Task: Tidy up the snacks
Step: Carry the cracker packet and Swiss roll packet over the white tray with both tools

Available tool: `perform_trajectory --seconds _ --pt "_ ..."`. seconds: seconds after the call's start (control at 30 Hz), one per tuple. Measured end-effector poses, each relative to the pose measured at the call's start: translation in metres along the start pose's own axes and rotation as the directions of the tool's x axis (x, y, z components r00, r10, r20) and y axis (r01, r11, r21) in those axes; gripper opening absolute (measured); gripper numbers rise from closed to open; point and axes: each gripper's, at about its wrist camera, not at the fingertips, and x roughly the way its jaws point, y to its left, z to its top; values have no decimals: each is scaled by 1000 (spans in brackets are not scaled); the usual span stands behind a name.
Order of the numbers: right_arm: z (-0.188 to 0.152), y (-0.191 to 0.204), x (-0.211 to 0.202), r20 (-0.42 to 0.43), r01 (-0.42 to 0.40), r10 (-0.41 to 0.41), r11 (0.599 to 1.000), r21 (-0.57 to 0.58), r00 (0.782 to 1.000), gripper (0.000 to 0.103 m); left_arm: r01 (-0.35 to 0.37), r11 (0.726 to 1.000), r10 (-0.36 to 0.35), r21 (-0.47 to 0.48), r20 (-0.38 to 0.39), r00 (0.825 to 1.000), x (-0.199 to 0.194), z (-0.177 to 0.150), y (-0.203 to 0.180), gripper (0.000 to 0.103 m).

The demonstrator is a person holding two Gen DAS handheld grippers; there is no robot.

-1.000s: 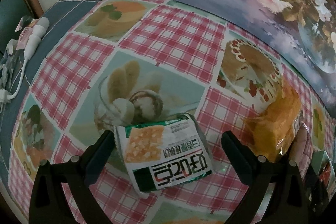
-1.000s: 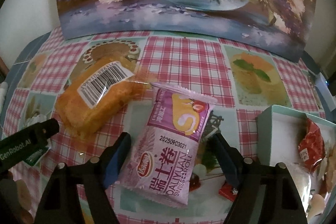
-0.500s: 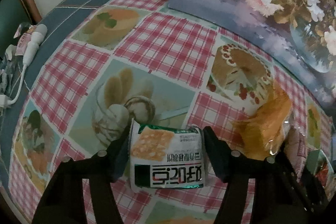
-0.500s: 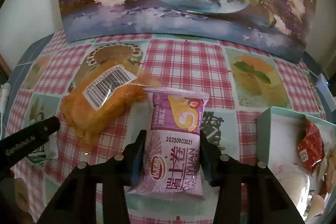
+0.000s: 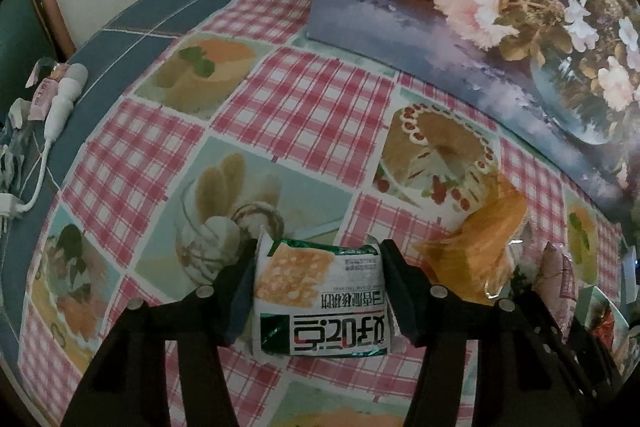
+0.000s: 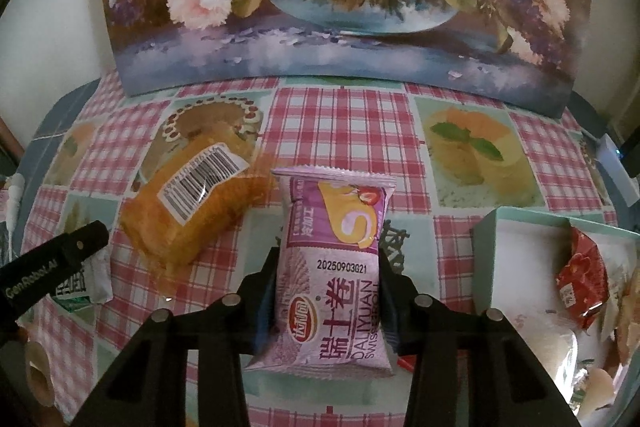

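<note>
My left claw (image 5: pixel 318 285) is closing on a soft green-and-white snack packet (image 5: pixel 320 301); my right claw (image 6: pixel 326 289) is closing on a light, crushable purple Swiss roll packet (image 6: pixel 334 279), both squeezed mid-body

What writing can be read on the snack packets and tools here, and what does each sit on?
"20250903G21": purple Swiss roll packet, printed date code.
"DALIYUAN SWISS ROLL": same packet, lower right, beside large Chinese characters "瑞士卷".
"GenRobot.AI": black arm of the left gripper.
Green-and-white cracker packet: large characters seen upside down; the small print is too blurred to read.
Barcode label on the orange bread packet: digits too small to read.
</note>
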Motion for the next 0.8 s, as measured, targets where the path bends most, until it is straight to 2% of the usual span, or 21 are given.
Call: perform_trajectory --seconds 0.37,0.53,0.8 --pt "3 -2 -15 23 -3 3 1000 7 1000 45 1 1000 -1 -3 55 998 -24 6 1 60" --pt "0 -10 -21 3 1 -1 1000 22 1000 45 7 1000 -9 28 71 997 -38 6 -10 60" --pt "-3 -25 -59 11 2 -3 998 67 1000 45 26 994 -39 109 126 991 -85 -6 -41 60"
